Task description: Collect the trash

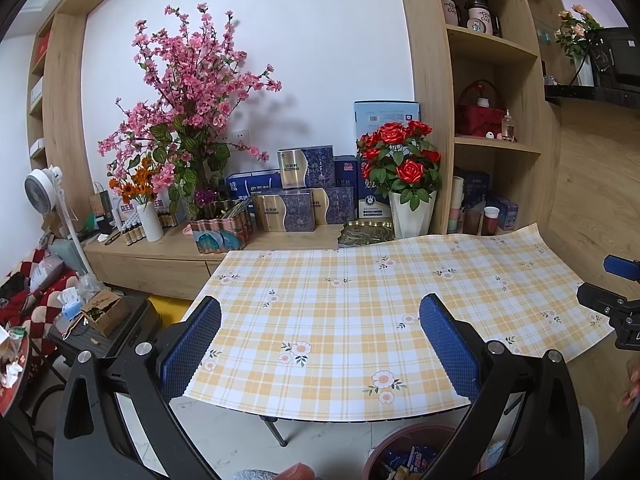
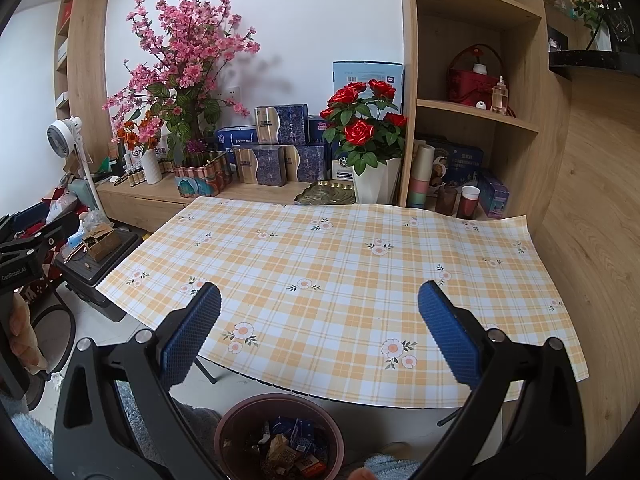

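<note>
The room is evenly bright with soft, diffuse light. The pink blossom branches (image 1: 188,92) throw a blurred grey shadow rightward on the white wall (image 1: 320,40). Both fisheye views bend the shelves (image 2: 476,112) strongly and go black in the corners. No glare; focus stays sharp.

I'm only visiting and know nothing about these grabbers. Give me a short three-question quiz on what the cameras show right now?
1. True or false: the right gripper is holding a wrapper.
2. Where is the trash now: A) on the checked tablecloth, B) in the brown bin below the table edge, C) on the shelf?
3. Fill in: the left gripper has its blue pads spread ____.

Key: 1 false, it is open and empty. 2 B. 3 apart (open).
</note>
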Tool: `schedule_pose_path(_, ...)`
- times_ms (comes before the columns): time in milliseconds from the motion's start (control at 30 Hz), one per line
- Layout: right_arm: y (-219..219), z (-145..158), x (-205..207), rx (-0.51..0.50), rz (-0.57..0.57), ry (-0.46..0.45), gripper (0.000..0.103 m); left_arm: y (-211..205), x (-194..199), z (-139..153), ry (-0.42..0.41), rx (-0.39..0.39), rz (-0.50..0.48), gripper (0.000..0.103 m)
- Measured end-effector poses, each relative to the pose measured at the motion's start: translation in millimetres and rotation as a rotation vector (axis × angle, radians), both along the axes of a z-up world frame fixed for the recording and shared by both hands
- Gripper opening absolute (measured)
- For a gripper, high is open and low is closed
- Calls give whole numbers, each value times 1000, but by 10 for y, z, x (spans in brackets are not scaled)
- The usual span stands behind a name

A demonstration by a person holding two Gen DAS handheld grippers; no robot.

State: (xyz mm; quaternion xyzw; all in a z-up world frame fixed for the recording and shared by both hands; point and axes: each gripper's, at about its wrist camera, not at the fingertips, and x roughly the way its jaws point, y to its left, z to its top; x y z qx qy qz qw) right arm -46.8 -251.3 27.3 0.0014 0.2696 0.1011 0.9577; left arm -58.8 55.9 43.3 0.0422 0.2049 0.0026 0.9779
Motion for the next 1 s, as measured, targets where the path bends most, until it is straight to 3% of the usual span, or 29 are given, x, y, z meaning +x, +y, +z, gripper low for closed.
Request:
schedule_pose_path(267,-30,22,2,-8,-24,-4,97,-49,25,7,23,-6,-52,97)
schedule_pose_path(433,-57,56,-9,-10,-32,-17,97,-17,50,35,42,-59,-62,97)
schedule_pose_path(600,-70,86,-9,-12,-37,-17,97,-59,107,18,54,27,40,97)
schedule_pose_path(800,-93,110,29,-12,-50,-10,97,-57,87,-23,50,22,54,97)
schedule_pose_path(1000,-102,107,49,-8,-58,-6,97,-98,86,-20,46,20,10,97)
